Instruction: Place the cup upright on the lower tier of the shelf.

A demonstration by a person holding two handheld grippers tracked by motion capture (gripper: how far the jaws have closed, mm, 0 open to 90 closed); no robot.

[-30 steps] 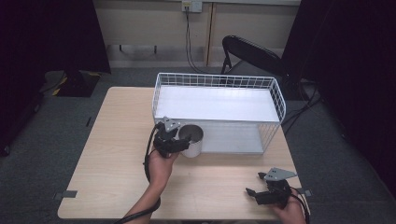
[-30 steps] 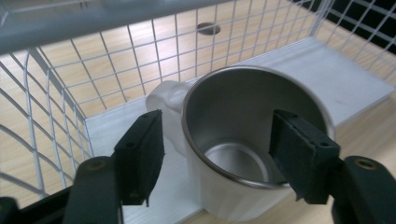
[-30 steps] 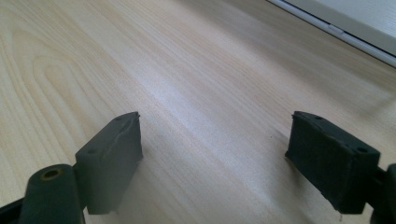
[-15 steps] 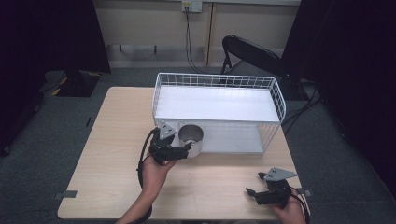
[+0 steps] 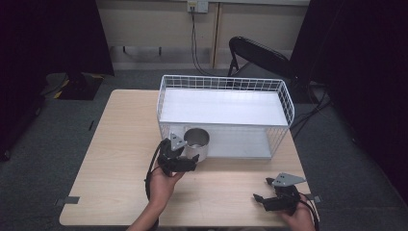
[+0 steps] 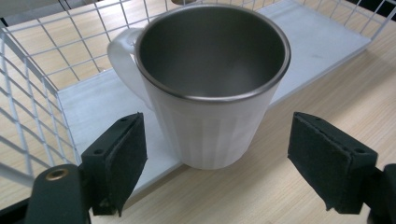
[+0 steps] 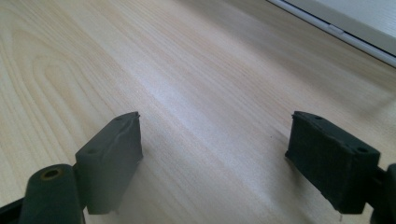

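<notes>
We see a pale wooden table (image 5: 115,163) with a white wire basket (image 5: 226,113) at its far side. Our left hand (image 5: 161,185) reaches forward; its left gripper (image 6: 215,161) gapes wide, jaws clear of the white mug (image 6: 212,93), which stands upright between them, just ahead, on the basket's front edge. Our right gripper (image 7: 212,156) sits low over bare wood, equally wide, holding nothing.

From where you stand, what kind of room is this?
Probably a lab or recording room, not a home: black curtains flank a bare wall, a black folding chair stands unused, and the light wooden table holds just a white wire basket and a steel-lined white mug.
</notes>
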